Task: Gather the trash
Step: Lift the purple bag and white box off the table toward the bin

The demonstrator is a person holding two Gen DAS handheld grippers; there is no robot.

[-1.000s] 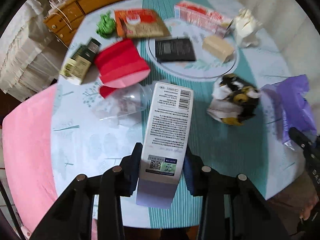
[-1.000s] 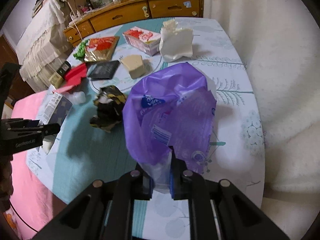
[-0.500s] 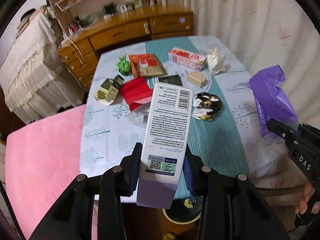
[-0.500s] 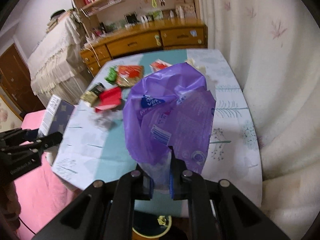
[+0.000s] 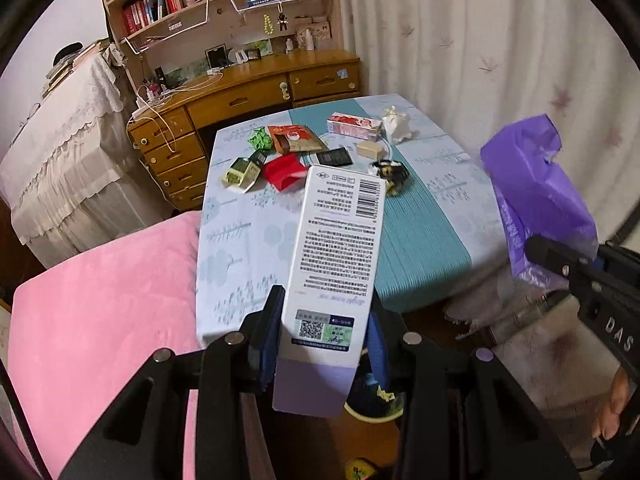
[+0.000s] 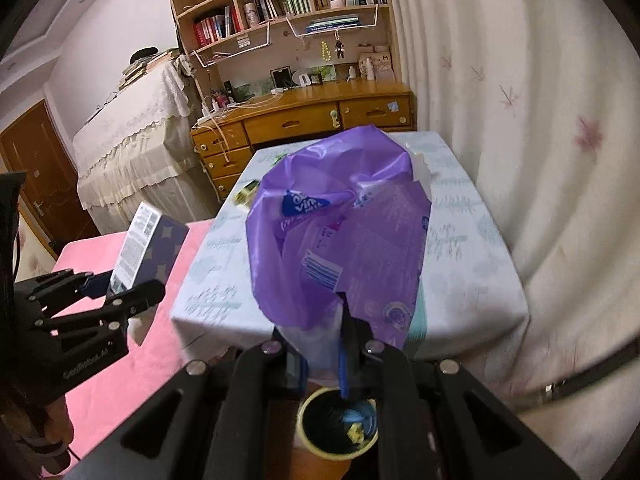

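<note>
My left gripper (image 5: 324,320) is shut on a tall white and lilac carton box (image 5: 334,256), held up in front of the table (image 5: 420,240). The same box (image 6: 148,248) and left gripper (image 6: 120,292) show at the left of the right wrist view. My right gripper (image 6: 324,344) is shut on a crumpled purple plastic wrapper (image 6: 340,236), seen also as the purple wrapper (image 5: 536,196) at the right of the left wrist view. Below both grippers stands a round bin (image 6: 338,424) with a yellow rim and dark inside, partly hidden as the bin (image 5: 372,404) behind the box.
More litter lies on the far table: a red pouch (image 5: 284,170), a green-black box (image 5: 244,170), a red-brown packet (image 5: 294,140), a red-white carton (image 5: 354,124), crumpled white paper (image 5: 396,126). A pink bed (image 5: 100,312) is left, a wooden desk (image 5: 256,92) behind, curtains right.
Both grippers have drawn back from the table and risen, carrying the box and the purple wrapper. The table now looks smaller and farther, and the bin has come into view below.
</note>
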